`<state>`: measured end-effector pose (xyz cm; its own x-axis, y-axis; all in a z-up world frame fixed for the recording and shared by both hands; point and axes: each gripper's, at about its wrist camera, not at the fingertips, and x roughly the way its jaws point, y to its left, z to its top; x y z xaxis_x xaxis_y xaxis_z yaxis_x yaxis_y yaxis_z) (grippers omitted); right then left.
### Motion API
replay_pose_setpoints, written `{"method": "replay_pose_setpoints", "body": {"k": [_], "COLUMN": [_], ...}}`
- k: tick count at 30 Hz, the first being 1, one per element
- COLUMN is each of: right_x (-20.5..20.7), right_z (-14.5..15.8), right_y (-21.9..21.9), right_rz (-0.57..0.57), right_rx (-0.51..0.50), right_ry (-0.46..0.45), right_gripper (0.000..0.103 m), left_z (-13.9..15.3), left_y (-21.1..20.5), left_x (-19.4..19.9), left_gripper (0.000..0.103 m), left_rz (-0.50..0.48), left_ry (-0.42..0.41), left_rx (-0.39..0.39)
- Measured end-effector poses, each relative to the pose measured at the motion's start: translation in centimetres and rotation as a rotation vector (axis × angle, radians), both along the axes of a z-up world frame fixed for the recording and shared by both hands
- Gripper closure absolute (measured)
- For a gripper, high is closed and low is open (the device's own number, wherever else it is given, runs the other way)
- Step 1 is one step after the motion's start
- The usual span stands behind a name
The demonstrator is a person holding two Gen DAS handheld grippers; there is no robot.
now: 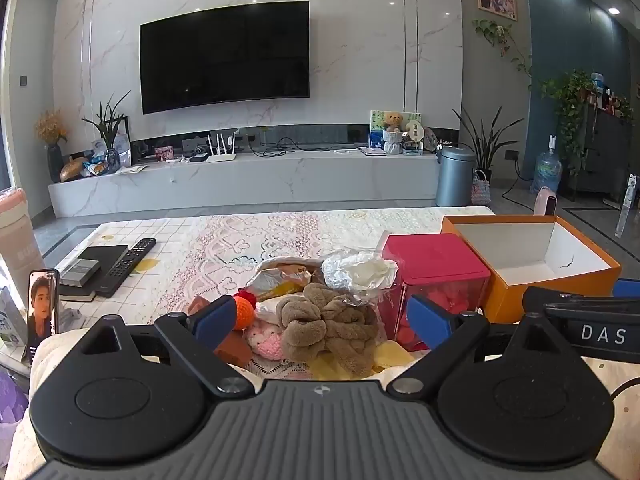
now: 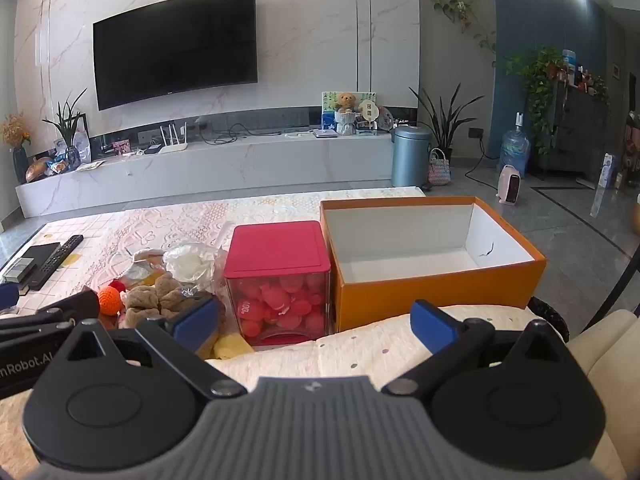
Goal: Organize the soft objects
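From the left wrist, my left gripper point(image 1: 324, 320) has its jaws spread wide with nothing between them, aimed down at the pile near the table's point(image 1: 240, 236) front edge. The brown plush point(image 1: 328, 328) lies right ahead between the pads, apart from them. My worry here: the plush is tangled against the crinkly bag point(image 1: 360, 270) and the pink knit point(image 1: 264, 338), so a careless close could drag several things at once or snag the plastic. The red tub point(image 1: 434, 276) stands just beside the pile on the right; a wide sweep could knock it. I count one plush, one orange ball point(image 1: 243, 312), one pink knit, one bag with something white in it, one tub, one orange box point(image 1: 532, 256).

From the right wrist, my right gripper point(image 2: 314, 322) is likewise fully spread and empty, over a cushion's pale edge, facing the tub point(image 2: 278, 280) and the box point(image 2: 432, 248). The box is open and bare inside, touching or nearly touching the tub. The left gripper crowds in at the left, so the two tools could collide over the pile. Here I count one box, one tub of many pink balls, one remote point(image 2: 56, 256).
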<state>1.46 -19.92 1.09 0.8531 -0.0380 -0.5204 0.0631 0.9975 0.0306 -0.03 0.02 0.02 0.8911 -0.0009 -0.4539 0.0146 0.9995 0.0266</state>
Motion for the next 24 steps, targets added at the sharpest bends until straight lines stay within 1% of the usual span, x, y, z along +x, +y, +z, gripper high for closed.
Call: {"method": "replay_pose_setpoints", "body": {"k": [4,8,9,11,12,13,15,19,24], "right_x": [0.0,-0.1,0.0,-0.1,-0.1,0.0,0.0,-0.2,-0.1], "right_z": [0.0,0.0,0.1,0.2,0.3,-0.2,-0.2,-0.8,-1.0], "right_y": [0.0,0.0,0.0,-0.1,-0.1,0.1,0.1,0.2,0.3], "right_rz": [-0.001,-0.002,0.0,0.001,0.0,0.001,0.001,0.002,0.0], "right_rx": [-0.003,0.0,-0.003,-0.002,-0.001,-0.004,-0.003,-0.003,-0.004], "right_ry": [-0.001,0.0,0.003,0.002,0.002,0.003,0.004,0.007,0.008], "right_gripper": [0.003,0.003,0.003,0.003,0.003,0.003,0.003,0.003,0.003], "left_z": [0.1,0.2,-0.2,-0.1,0.0,0.0,0.1,0.1,0.0], "left_y": [-0.1,-0.5,0.1,0.1,0.0,0.0,-0.1,-0.3,-0.1], "left_x": [-0.2,-0.5,-0.1,-0.2,-0.3,-0.4,-0.4,-0.4,-0.5], "left_gripper": [0.0,0.0,0.001,0.001,0.004,0.007,0.009,0.01,0.011], "left_rz": [-0.001,-0.029,-0.021,-0.013,-0.015,-0.019,-0.029,-0.041,-0.052], "left_ry": [-0.014,-0.022,-0.012,-0.019,-0.023,-0.027,-0.028,-0.025,-0.016], "left_rx": [-0.001,-0.008,-0.018,-0.01,-0.007,-0.006,-0.006,-0.003,-0.026]}}
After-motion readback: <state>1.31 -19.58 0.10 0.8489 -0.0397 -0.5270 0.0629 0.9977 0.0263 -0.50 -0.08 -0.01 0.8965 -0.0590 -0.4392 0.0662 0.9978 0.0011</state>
